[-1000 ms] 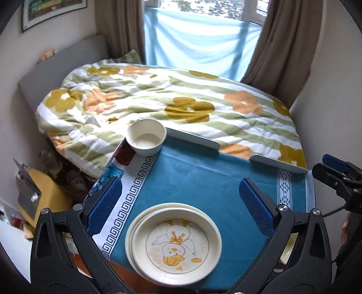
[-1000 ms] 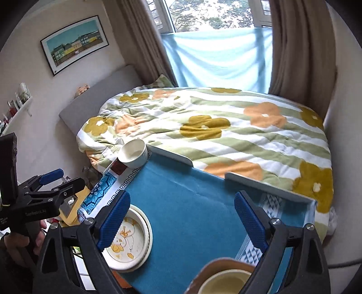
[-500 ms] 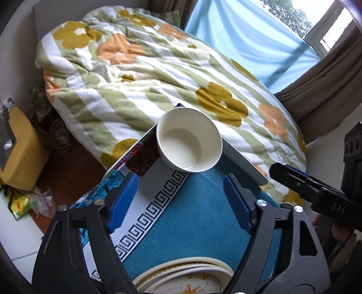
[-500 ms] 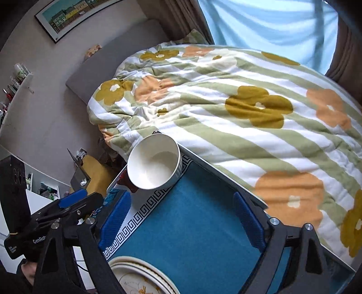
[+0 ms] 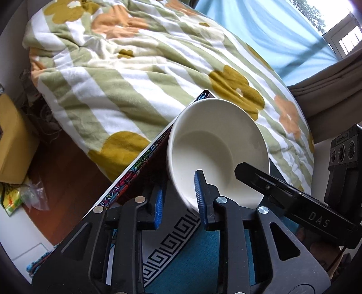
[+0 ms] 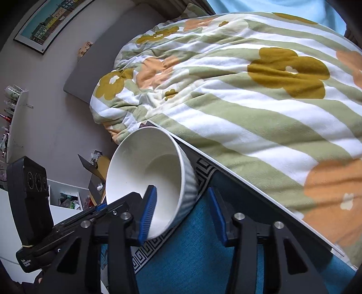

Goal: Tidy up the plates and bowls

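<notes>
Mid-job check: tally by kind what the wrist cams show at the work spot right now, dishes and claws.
Bowls: 1, the white bowl
Claws: 2, the left claw and the right claw
Total: 3

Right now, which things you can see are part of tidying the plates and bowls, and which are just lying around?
Part of the job:
white bowl, its rim between the jaws of both grippers
left gripper
right gripper
blue table mat, where the bowl sits

Just lying about:
flowered duvet
framed picture
yellow box
curtain
</notes>
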Action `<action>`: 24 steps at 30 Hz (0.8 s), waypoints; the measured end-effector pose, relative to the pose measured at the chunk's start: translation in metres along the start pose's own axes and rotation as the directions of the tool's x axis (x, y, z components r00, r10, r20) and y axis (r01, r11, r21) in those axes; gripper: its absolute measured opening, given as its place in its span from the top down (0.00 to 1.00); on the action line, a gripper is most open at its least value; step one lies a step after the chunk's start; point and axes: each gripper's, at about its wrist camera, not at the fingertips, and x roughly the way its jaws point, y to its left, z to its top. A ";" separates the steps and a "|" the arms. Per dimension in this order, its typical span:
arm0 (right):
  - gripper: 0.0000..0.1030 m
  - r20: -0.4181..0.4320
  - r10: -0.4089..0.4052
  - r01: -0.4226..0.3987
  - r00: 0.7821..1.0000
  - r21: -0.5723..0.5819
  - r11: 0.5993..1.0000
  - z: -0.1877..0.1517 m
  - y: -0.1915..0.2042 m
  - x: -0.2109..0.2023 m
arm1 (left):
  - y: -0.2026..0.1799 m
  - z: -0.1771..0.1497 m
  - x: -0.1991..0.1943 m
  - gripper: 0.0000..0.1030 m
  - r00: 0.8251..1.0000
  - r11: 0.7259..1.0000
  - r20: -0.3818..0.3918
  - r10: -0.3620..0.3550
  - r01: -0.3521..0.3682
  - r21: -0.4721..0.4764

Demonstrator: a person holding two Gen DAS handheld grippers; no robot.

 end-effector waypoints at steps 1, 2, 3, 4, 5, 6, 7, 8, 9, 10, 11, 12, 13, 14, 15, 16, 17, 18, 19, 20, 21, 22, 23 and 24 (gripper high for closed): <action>0.74 -0.010 -0.002 0.002 1.000 -0.005 1.000 0.001 0.001 0.003 | 0.001 0.001 0.000 0.79 1.000 1.000 0.002 0.003 -0.003 0.003; 0.77 -0.013 -0.014 0.013 1.000 -0.009 1.000 0.001 0.002 0.005 | 0.001 0.001 0.000 0.80 1.000 1.000 0.006 0.007 -0.007 0.005; 0.78 -0.011 -0.025 0.025 1.000 -0.013 1.000 0.001 0.002 0.006 | 0.000 0.001 -0.001 0.80 1.000 1.000 0.009 0.013 -0.013 0.010; 0.78 -0.006 -0.023 0.023 1.000 -0.013 1.000 0.000 0.001 0.005 | -0.002 0.001 -0.001 0.80 1.000 1.000 0.011 0.020 -0.020 0.019; 0.78 -0.004 -0.022 0.022 1.000 -0.013 1.000 0.000 0.001 0.005 | -0.004 0.001 -0.001 0.80 1.000 0.999 0.015 0.026 -0.026 0.029; 0.78 -0.002 -0.024 0.024 1.000 -0.014 1.000 -0.001 0.000 0.005 | -0.005 0.000 -0.003 0.80 0.999 0.999 0.021 0.031 -0.031 0.038; 0.79 -0.001 -0.028 0.028 1.000 -0.015 0.999 -0.001 0.000 0.004 | -0.007 -0.001 -0.004 0.80 0.999 0.998 0.026 0.035 -0.036 0.048; 0.79 -0.002 -0.031 0.031 1.000 -0.015 0.999 -0.002 0.000 0.003 | -0.009 -0.002 -0.006 0.80 0.999 0.997 0.031 0.040 -0.042 0.057; 0.79 -0.001 -0.030 0.030 1.000 -0.011 0.999 -0.003 0.000 0.002 | -0.011 -0.003 -0.009 0.80 0.998 0.997 0.038 0.043 -0.046 0.066; 0.79 0.004 -0.028 0.028 1.000 -0.008 1.000 -0.004 0.000 0.000 | -0.013 -0.004 -0.012 0.80 0.998 0.996 0.046 0.044 -0.047 0.075; 0.79 0.010 -0.026 0.026 1.000 -0.005 1.000 -0.006 0.001 -0.004 | -0.016 -0.006 -0.017 0.80 0.998 0.995 0.053 0.045 -0.050 0.084; 0.79 0.019 -0.025 0.025 1.000 -0.004 1.000 -0.008 0.002 -0.008 | -0.019 -0.008 -0.022 0.80 0.997 0.994 0.059 0.047 -0.052 0.094; 0.79 0.028 -0.023 0.024 0.999 -0.006 1.000 -0.011 0.004 -0.014 | -0.023 -0.010 -0.028 0.80 0.997 0.993 0.064 0.046 -0.053 0.104; 0.79 0.039 -0.022 0.022 0.999 -0.005 1.000 -0.013 0.005 -0.021 | -0.027 -0.013 -0.035 0.80 0.997 0.992 0.071 0.043 -0.051 0.112; 0.79 0.051 -0.019 0.019 0.999 -0.001 1.000 -0.017 0.007 -0.028 | -0.031 -0.016 -0.042 0.80 0.996 0.992 0.079 0.041 -0.050 0.120; 0.79 0.062 -0.015 0.015 0.998 0.000 1.000 -0.020 0.009 -0.037 | -0.036 -0.020 -0.051 0.80 0.995 0.990 0.090 0.039 -0.050 0.129; 0.79 0.073 -0.012 0.012 0.997 -0.001 1.000 -0.024 0.012 -0.046 | -0.042 -0.025 -0.060 0.80 0.994 0.989 0.101 0.036 -0.050 0.140; 0.79 0.085 -0.010 0.011 0.996 -0.004 1.000 -0.029 0.014 -0.056 | -0.047 -0.031 -0.070 0.80 0.993 0.987 0.112 0.035 -0.052 0.151; 0.79 0.098 -0.008 0.009 0.995 -0.007 1.000 -0.035 0.018 -0.067 | -0.054 -0.038 -0.080 0.80 0.992 0.985 0.122 0.033 -0.052 0.163; 0.79 0.113 -0.009 0.010 0.994 -0.009 1.000 -0.041 0.021 -0.079 | -0.060 -0.045 -0.090 0.80 0.991 0.984 0.130 0.026 -0.049 0.173; 0.79 0.125 -0.014 0.016 0.992 -0.013 1.000 -0.048 0.024 -0.091 | -0.067 -0.053 -0.101 0.80 0.991 0.982 0.136 0.014 -0.039 0.184; 0.79 0.137 -0.025 0.027 0.990 -0.018 0.999 -0.055 0.028 -0.104 | -0.074 -0.061 -0.110 0.80 0.990 0.981 0.139 0.002 -0.030 0.194; 0.79 0.152 -0.034 0.038 0.988 -0.019 0.999 -0.063 0.030 -0.117 | -0.081 -0.070 -0.119 0.80 0.990 0.978 0.143 -0.008 -0.022 0.206; 0.79 0.168 -0.040 0.044 0.985 -0.017 0.999 -0.073 0.032 -0.131 | -0.089 -0.081 -0.129 0.80 0.989 0.975 0.148 -0.017 -0.017 0.220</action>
